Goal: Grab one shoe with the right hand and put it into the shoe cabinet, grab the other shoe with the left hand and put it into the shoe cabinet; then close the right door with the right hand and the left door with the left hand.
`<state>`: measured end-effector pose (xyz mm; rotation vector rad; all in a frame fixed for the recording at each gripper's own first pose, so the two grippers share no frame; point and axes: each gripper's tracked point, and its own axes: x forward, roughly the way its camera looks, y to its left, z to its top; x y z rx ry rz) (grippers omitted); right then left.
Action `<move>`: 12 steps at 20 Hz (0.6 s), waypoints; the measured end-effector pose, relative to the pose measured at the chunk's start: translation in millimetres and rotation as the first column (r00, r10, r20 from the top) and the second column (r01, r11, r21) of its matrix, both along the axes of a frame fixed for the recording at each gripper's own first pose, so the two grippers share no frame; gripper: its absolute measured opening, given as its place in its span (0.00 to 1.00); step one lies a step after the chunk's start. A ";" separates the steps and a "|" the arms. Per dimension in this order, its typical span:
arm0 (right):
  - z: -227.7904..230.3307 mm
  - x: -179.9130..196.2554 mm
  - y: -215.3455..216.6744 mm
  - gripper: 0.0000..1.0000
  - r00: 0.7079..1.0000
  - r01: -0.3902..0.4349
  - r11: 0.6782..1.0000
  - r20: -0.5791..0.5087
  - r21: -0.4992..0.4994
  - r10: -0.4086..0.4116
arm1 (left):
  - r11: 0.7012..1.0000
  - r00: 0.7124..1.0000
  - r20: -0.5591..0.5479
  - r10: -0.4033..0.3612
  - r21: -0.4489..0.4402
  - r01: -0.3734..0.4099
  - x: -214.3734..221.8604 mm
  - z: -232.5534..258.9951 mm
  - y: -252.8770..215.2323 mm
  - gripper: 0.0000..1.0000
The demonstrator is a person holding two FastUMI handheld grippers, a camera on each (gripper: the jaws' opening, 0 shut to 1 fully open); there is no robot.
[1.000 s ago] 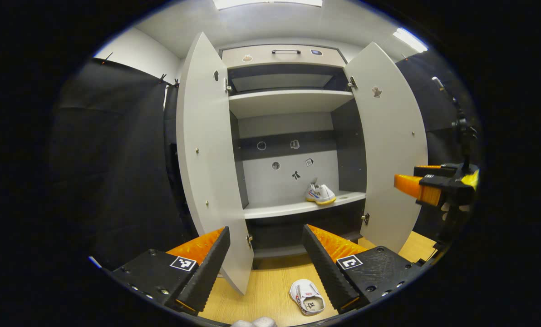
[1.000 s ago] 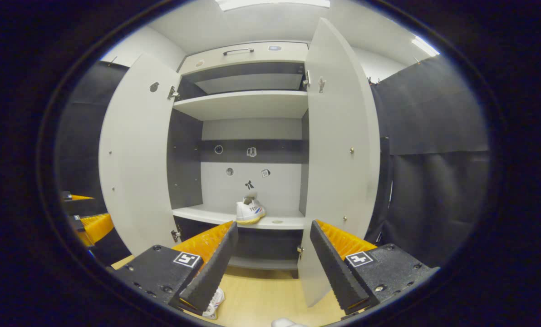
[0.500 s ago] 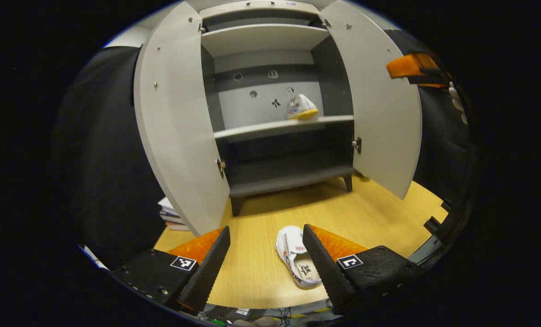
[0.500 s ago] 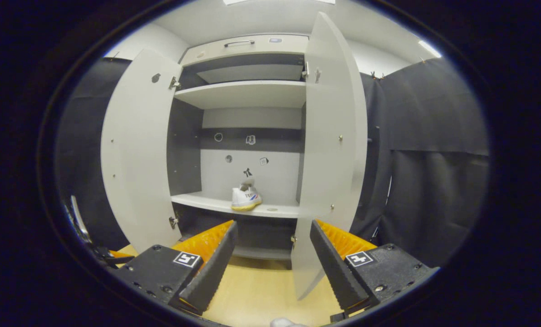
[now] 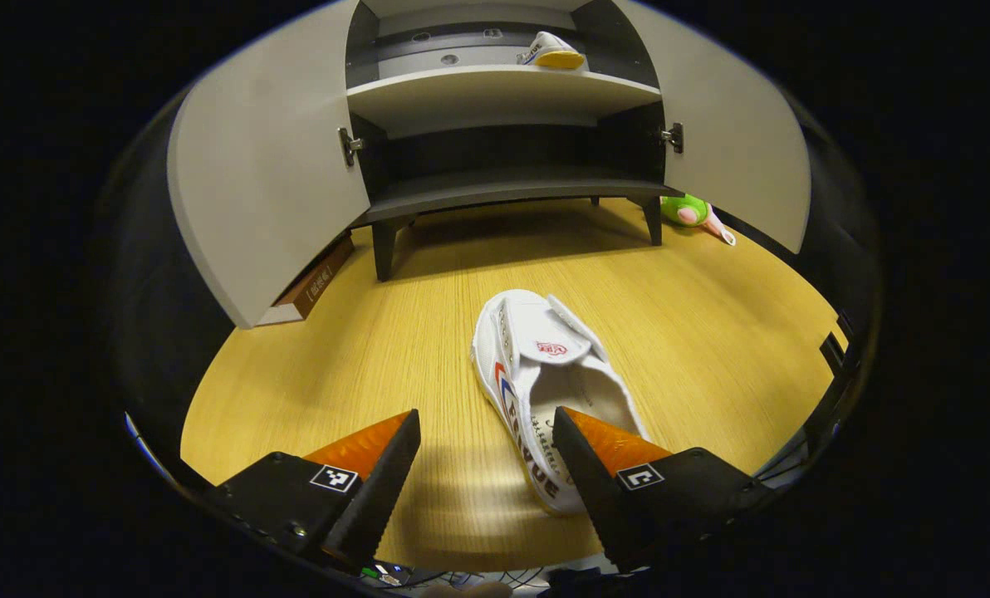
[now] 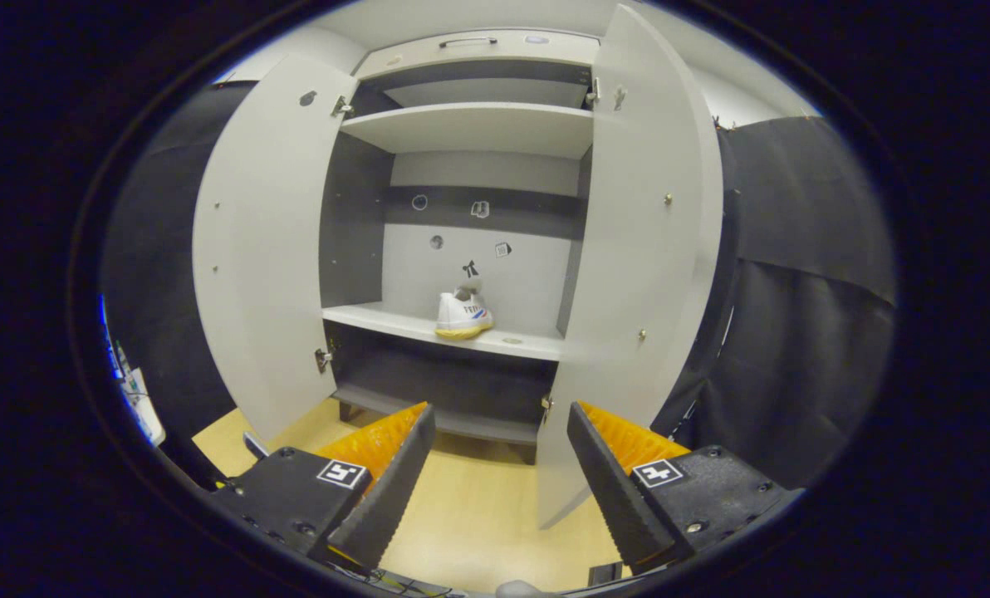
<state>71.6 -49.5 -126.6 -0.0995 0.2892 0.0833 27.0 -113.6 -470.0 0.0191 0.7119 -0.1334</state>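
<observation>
Wood-grain counter [image 5: 362, 349] carries the shoe cabinet [image 5: 503, 187], both doors swung wide: left door [image 5: 262, 166], right door [image 5: 736, 149]. One white shoe [image 5: 549, 365] lies on the counter in front of the cabinet, toe toward it, opening up. Left gripper [image 5: 487, 473] hangs low over the shoe's heel end, jaws spread, holding nothing; its right finger [image 5: 603, 465] overlaps the heel in the left gripper view, contact unclear. Second shoe [image 6: 462, 314] sits on the cabinet's middle shelf [image 6: 428, 328], right of center, heel facing out. Right gripper [image 6: 499, 469] is held back from the cabinet, pointed at the open interior, jaws spread and empty. Green plush toy [image 5: 694, 212] lies on the counter by the cabinet's right leg, under the right door. Book [image 5: 312, 286] lies flat below the left door.
</observation>
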 end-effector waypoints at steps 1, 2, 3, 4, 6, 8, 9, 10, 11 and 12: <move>-1.0 2.6 2.1 1.00 1.000 -0.008 1.000 -0.005 -0.004 0.008 | 1.000 1.000 0.006 -0.009 -0.011 0.009 11.8 -4.2 -3.5 0.97; -3.1 4.8 4.4 1.00 1.000 -0.018 1.000 -0.010 -0.009 0.018 | 1.000 1.000 0.020 -0.003 -0.002 0.003 24.2 -7.5 -2.0 0.97; -4.8 7.8 5.3 0.99 1.000 -0.023 1.000 -0.014 -0.014 0.023 | 1.000 1.000 0.006 0.000 0.007 0.000 34.6 -13.2 -0.3 0.97; -7.1 10.0 6.3 1.00 0.999 -0.029 0.999 -0.018 -0.015 0.029 | 1.000 1.000 0.007 0.007 0.011 -0.007 44.3 -16.2 -0.2 0.97; -9.1 14.6 8.2 1.00 0.999 -0.036 0.999 -0.020 -0.016 0.036 | 1.000 1.000 0.018 0.014 0.012 -0.014 61.4 -17.8 -1.6 0.95; -10.9 17.3 10.4 1.00 0.999 -0.046 0.999 -0.022 -0.015 0.046 | 1.000 0.999 0.037 -0.018 -0.020 0.019 70.7 -16.7 -16.5 0.82; -10.6 18.7 10.5 0.99 0.999 -0.048 0.999 -0.019 -0.015 0.048 | 0.999 0.999 0.036 -0.038 -0.019 0.039 70.8 -19.3 -24.6 0.77; -11.7 20.0 10.8 1.00 0.998 -0.054 0.998 -0.020 -0.018 0.054 | 0.999 0.998 0.036 -0.046 0.007 0.046 66.4 -16.6 -25.0 0.63; -11.1 20.9 10.7 1.00 0.998 -0.055 0.998 -0.018 -0.019 0.055 | 0.999 0.998 0.045 -0.047 0.027 0.046 68.1 -14.5 -22.0 0.49; -10.1 22.2 10.7 1.00 0.998 -0.057 0.998 -0.015 -0.015 0.057 | 0.999 0.999 0.031 -0.015 0.052 0.013 69.2 -19.5 -10.1 0.56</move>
